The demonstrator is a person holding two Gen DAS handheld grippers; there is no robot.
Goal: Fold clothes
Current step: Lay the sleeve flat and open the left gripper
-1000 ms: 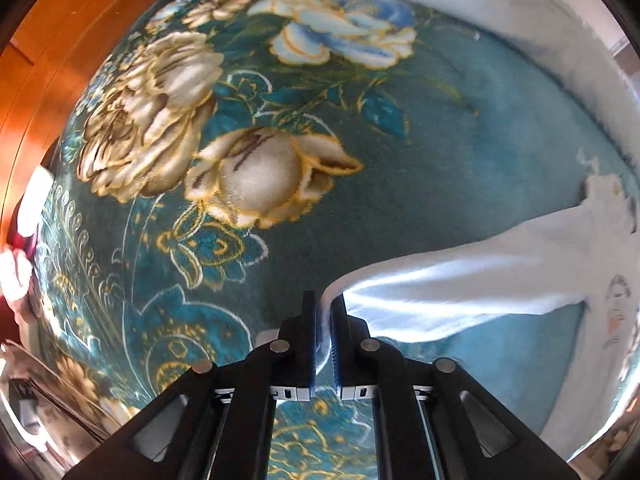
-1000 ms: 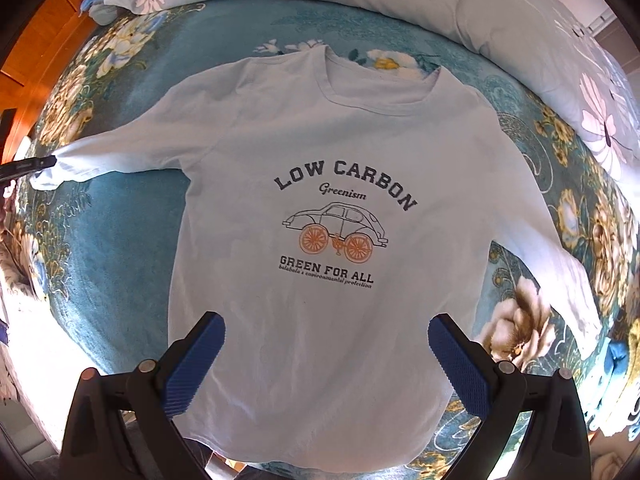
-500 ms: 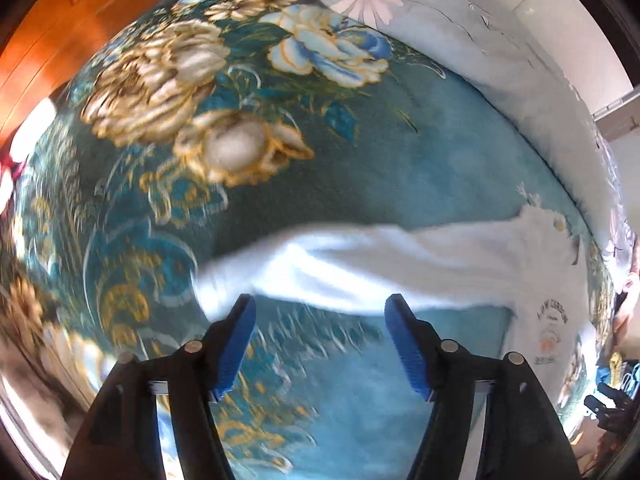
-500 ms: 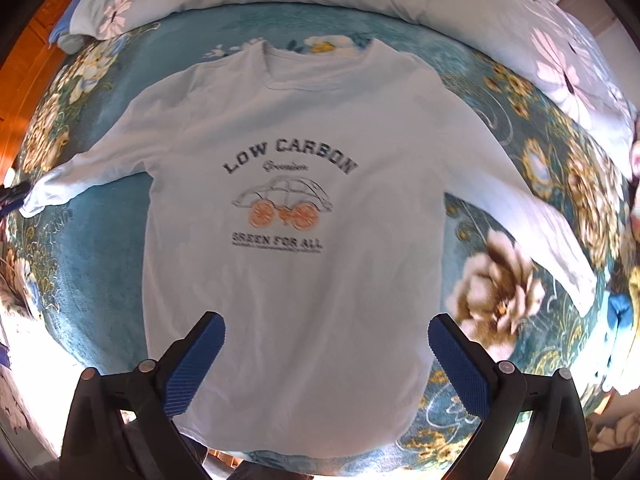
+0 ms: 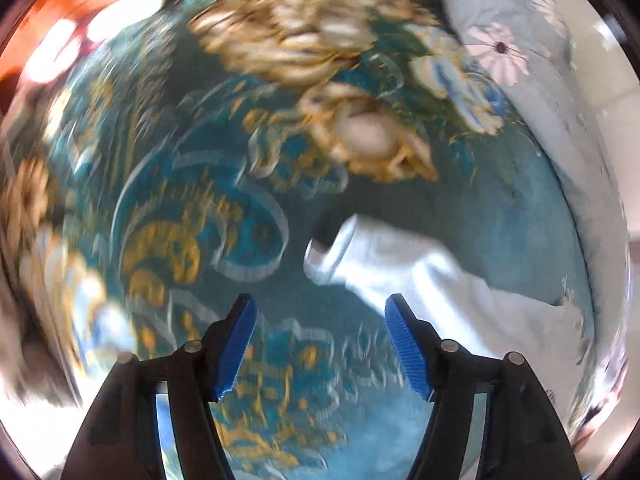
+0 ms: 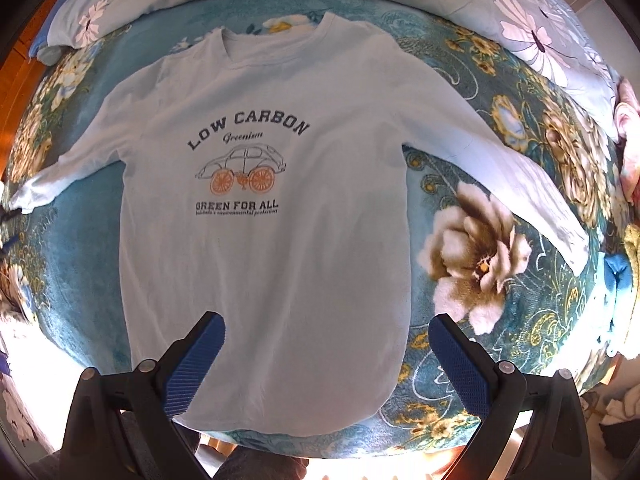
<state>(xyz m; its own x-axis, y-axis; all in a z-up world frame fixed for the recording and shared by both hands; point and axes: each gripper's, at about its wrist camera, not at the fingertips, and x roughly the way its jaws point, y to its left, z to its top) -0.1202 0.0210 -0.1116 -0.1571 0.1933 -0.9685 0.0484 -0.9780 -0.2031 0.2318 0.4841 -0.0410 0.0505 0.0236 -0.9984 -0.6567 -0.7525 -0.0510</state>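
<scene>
Two tongs over one pale blue long-sleeved shirt [image 6: 264, 240], spread flat and face up on a teal floral blanket [image 6: 472, 240]. Collar toward the far edge by the flowered quilt [image 6: 520, 20], hem at the near edge, both sleeves stretched out toward the side edges. Printed chest: "LOW CARBON", a small car with orange wheels, "GREEN FOR ALL". Right gripper [image 6: 326, 356] above the lower part of the shirt near the hem, fabric showing between its blue pads [image 6: 196, 364]. Left gripper [image 5: 320, 344] over bare blanket [image 5: 200, 200] near the left side edge, the cuff of the left sleeve [image 5: 380, 264] lying just ahead and slightly right of its pads [image 5: 236, 352].

Left wrist view heavily smeared by motion; blanket pattern and whatever sits beyond the left edge hard to make out. Shirt body mostly out of that view, only sleeve and shoulder visible. Small objects past the right edge of the blanket in the right wrist view too distorted to identify.

Both tongs spread wide, gripping nothing; no clear contact with shirt or blanket.
</scene>
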